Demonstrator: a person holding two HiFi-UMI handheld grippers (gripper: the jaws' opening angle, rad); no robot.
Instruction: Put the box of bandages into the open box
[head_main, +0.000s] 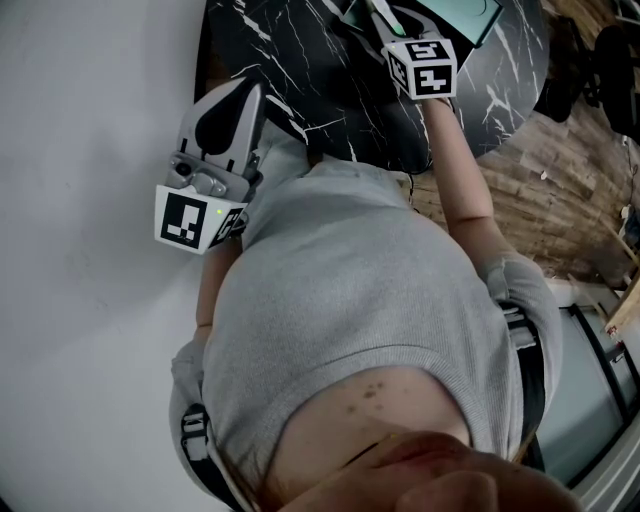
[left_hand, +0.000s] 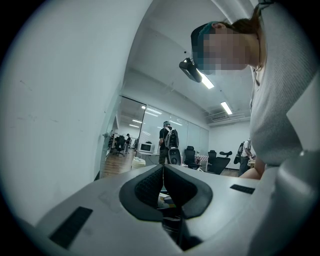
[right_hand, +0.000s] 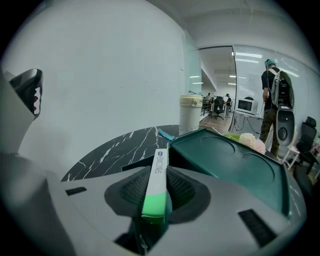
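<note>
Black marble with white veins makes up the round surface (head_main: 290, 50) where I am working. My right gripper (right_hand: 161, 172) reaches out over its near edge. Its jaws are closed down to a narrow gap, and clamped on the box of bandages (right_hand: 155, 186). This is a slim white carton with a green near end, standing on edge between the two pads, and its far end sticks out past the jaw tips. The green box (right_hand: 235, 167) sits on the marble just beyond and to the right of the carton. Its flat dark panel, with two round hollows, is tilted toward me. The carton hangs in front of the green box, not inside it, and I cannot tell whether the two touch.

Behind the green box stands a white canister (right_hand: 190, 113), and a pale fluffy ball (right_hand: 251, 142) shows over the panel's far edge. A small blue item (right_hand: 164, 134) lies on the marble to the left of the green box.

My left gripper (head_main: 238, 105) is held well back from the green box, beside the person's grey sweater (head_main: 350, 300) and close to a white wall (head_main: 90, 200). Its jaws are pressed fully together with nothing between them.
</note>
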